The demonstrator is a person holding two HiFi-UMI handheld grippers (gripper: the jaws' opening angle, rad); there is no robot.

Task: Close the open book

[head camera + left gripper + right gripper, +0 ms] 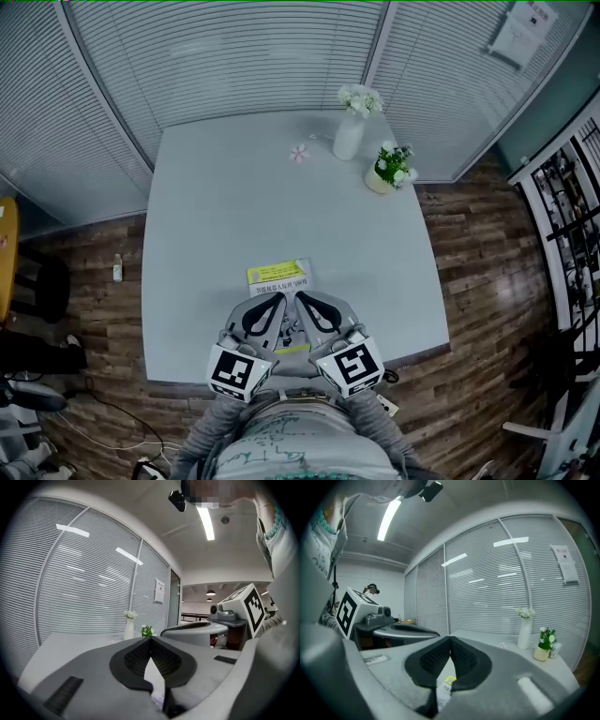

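- Grey table (234, 206) by blinds, yellow book (278, 274) near its edge.
- Left gripper (280, 299) and right gripper (299, 297) pinched shut, empty.
- Shut tips might shove the book off.

The book (278, 274) is laid at the near edge of the tabletop (216, 206). Far behind it a vase (349, 136) is set, with a potted plant (389, 169) near its right and a small flower (298, 153) at its left.

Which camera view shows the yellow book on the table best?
The head view: the book lies near the table's front edge, yellow cover up, its near part hidden under the left gripper and right gripper. Each gripper view shows only a thin sliver of it below its closed tips.
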